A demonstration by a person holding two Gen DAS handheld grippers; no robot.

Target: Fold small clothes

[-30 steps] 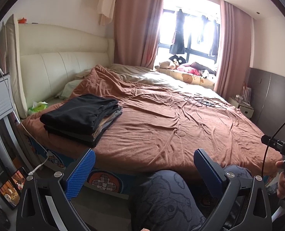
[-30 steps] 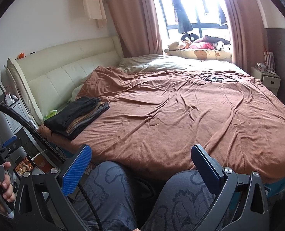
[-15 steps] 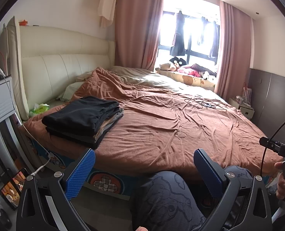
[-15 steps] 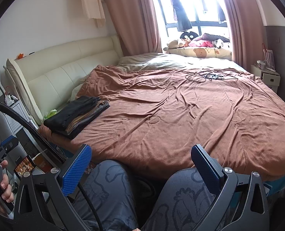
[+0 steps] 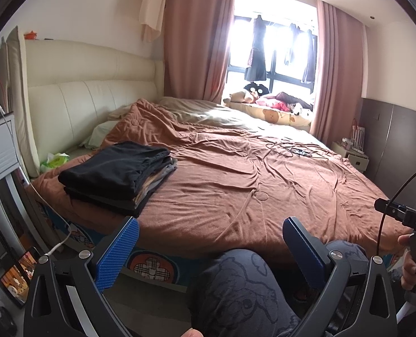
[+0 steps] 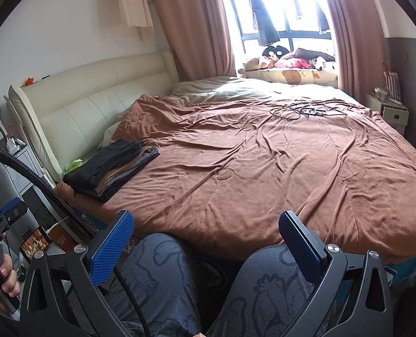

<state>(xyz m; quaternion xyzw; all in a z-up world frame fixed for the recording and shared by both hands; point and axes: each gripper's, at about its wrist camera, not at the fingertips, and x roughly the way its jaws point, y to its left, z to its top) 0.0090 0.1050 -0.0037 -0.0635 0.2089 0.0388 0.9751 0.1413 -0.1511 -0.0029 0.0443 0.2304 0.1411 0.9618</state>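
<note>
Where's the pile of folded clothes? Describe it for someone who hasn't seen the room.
Start at the big bed with the brown blanket. Go to its near corner by the cream padded headboard, beside the green packet. The stack of folded clothes lies there: mostly black, a tan layer showing at its edge, the only neat pile on the blanket.

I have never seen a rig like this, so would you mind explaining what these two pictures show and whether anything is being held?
A seated person holds one hand-operated tool in each hand; each carries a fisheye camera looking forward along its blue-padded fingers. One picture comes from the left tongs, the other from the right tongs. Both stand open and hold nothing. Ahead lies a bed under a brown blanket. A stack of folded clothes rests near its corner by the headboard, and some cables lie on the far side.
</note>
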